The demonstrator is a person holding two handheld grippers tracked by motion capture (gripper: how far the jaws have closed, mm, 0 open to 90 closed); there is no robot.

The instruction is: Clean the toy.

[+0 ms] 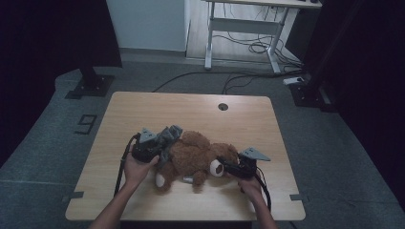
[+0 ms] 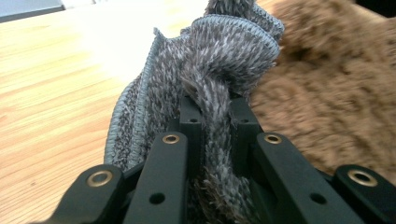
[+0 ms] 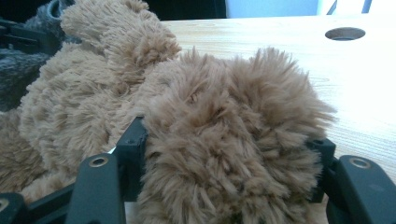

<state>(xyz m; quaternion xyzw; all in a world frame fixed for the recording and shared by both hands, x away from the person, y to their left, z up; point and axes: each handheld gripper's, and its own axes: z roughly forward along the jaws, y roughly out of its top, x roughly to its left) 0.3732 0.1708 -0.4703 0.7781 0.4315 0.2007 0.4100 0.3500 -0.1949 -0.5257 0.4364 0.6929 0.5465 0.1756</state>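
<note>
A brown plush teddy bear (image 1: 191, 155) lies on its side in the middle of the wooden table (image 1: 143, 109). A grey knitted cloth (image 1: 168, 138) sits bunched against its left end. My left gripper (image 1: 157, 148) is shut on a fold of this grey cloth (image 2: 219, 60), which rises between the jaws of my left gripper (image 2: 215, 112), with the bear's fur (image 2: 327, 93) just to the right. My right gripper (image 1: 225, 165) holds the bear at its head end. In the right gripper view the jaws of my right gripper (image 3: 229, 144) press on a fluffy lump of the teddy bear (image 3: 224, 107).
A round cable hole (image 1: 223, 106) is in the far part of the tabletop. Beyond the table stand a white-legged desk (image 1: 248, 24) with cables on the floor, and black stand bases at the left (image 1: 88, 86) and right (image 1: 305, 93).
</note>
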